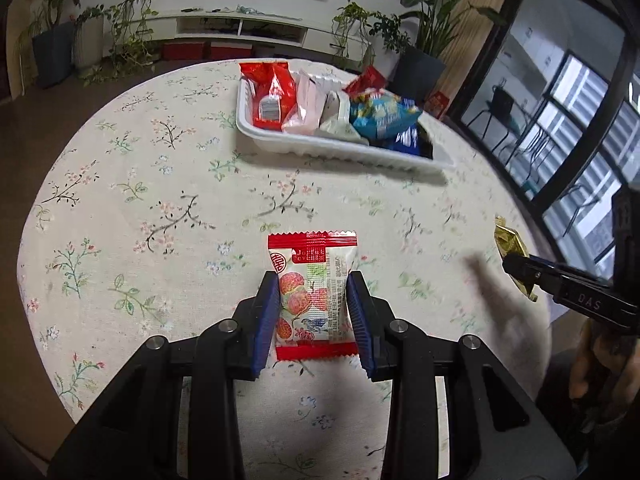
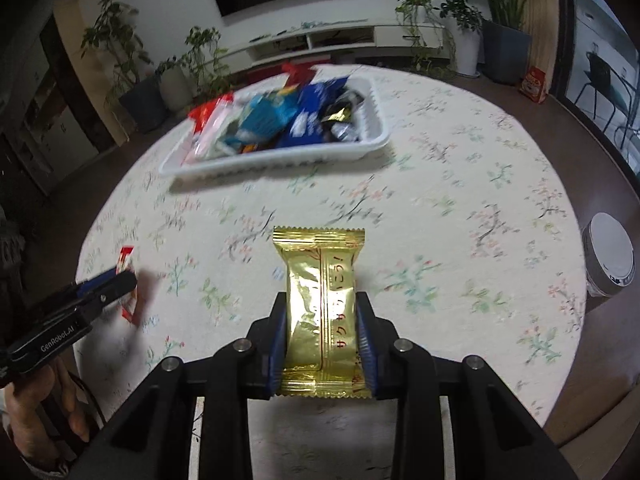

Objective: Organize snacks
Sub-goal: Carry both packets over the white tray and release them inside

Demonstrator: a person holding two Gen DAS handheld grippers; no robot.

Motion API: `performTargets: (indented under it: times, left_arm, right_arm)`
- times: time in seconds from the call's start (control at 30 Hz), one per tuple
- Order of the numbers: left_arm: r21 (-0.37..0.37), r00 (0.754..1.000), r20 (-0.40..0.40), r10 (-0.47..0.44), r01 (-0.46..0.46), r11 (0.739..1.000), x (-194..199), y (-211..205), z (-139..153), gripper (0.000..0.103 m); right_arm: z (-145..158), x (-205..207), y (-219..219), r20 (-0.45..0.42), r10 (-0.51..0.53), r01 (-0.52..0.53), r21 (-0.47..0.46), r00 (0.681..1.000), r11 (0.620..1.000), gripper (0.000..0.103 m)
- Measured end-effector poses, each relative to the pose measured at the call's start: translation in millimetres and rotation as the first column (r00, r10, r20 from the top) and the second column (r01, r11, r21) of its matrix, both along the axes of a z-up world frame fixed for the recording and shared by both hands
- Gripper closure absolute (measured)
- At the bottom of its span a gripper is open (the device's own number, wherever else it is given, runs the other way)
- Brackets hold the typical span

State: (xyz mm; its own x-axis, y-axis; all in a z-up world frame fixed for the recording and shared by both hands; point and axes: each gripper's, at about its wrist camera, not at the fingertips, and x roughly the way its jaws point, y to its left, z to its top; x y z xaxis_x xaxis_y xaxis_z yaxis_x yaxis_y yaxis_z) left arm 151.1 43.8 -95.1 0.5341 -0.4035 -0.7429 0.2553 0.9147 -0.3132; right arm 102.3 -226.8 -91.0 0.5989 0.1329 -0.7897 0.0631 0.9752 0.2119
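My left gripper [image 1: 314, 284] is shut on a red-and-white snack packet [image 1: 314, 292] printed with fruit, its blue pads pressing both sides, above the floral tablecloth. My right gripper [image 2: 322, 304] is shut on a gold foil packet [image 2: 320, 300], held above the cloth. From the left wrist view the right gripper [image 1: 516, 268] shows at the right edge with the gold packet [image 1: 508, 240] in its tip. In the right wrist view the left gripper [image 2: 124, 280] appears at the left with the red packet [image 2: 128, 264]. A white tray [image 1: 344, 148] full of snack packets stands at the far side of the table; it also shows as the tray [image 2: 280, 156].
The round table [image 1: 120, 200] has a floral cloth. A white bin [image 2: 610, 256] stands on the floor at the right of the table. Potted plants [image 1: 424, 52] and a low white shelf unit [image 1: 240, 28] line the far wall. A person's hand [image 2: 36, 412] holds the left gripper.
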Motion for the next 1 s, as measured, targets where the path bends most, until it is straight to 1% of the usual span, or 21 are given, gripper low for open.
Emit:
performTargets:
  times: [0.13,0.2,0.23,0.33,0.4,0.5,0.57,0.63,0.73,0.8,0.87,1.0]
  left_arm:
    - [-0.028,1.0,0.013,0.016,-0.016,0.999,19,8,21,0.071]
    - [-0.029,0.999,0.034,0.026,-0.026,0.999,34,12,38,0.071]
    - [-0.044,0.999,0.044,0.028,-0.026,0.999,46,14,49,0.071]
    - [-0.046,0.998,0.067,0.022,-0.019,0.999,73,14,73,0.071]
    - [-0.016,0.995,0.099,0.015,-0.013,1.0,94,10,92,0.071]
    - [-0.004,0.991,0.135,0.01,-0.01,1.0,126,2,117,0.071]
    - [0.007,0.988,0.154,0.009,-0.011,1.0,147,-5,132,0.071]
    - [0.016,0.988,0.157,0.003,-0.005,1.0,167,-14,139,0.071]
    - [0.03,0.989,0.148,-0.004,-0.001,1.0,193,-26,136,0.071]
    - [0.041,0.991,0.135,-0.013,0.008,0.999,210,-36,127,0.071]
    - [0.068,0.992,0.121,-0.027,0.018,0.998,224,-47,115,0.071]
    - [0.087,0.996,0.077,-0.04,0.034,0.996,242,-63,81,0.071]
  right_arm:
    - [25,14,-31,0.046,-0.03,0.03,0.019,0.998,0.999,0.069]
    - [43,25,-45,0.078,-0.042,0.041,0.024,0.996,0.999,0.069]
    - [52,32,-51,0.093,-0.044,0.042,0.026,0.995,0.999,0.069]
    - [78,55,-59,0.134,-0.032,0.031,0.01,0.99,0.999,0.069]
    - [96,74,-61,0.164,-0.018,0.016,0.015,0.986,1.0,0.069]
    - [120,105,-56,0.204,0.011,-0.014,0.016,0.979,1.0,0.069]
    - [134,127,-47,0.224,0.043,-0.048,0.017,0.974,0.999,0.069]
    - [142,148,-35,0.231,0.076,-0.081,0.013,0.97,0.997,0.069]
    - [143,184,-14,0.221,0.119,-0.124,0.013,0.968,0.992,0.069]
    - [137,203,-2,0.205,0.144,-0.15,0.013,0.968,0.989,0.069]
    - [121,224,16,0.172,0.177,-0.177,-0.013,0.969,0.984,0.069]
    - [87,251,33,0.097,0.205,-0.202,-0.044,0.974,0.978,0.069]
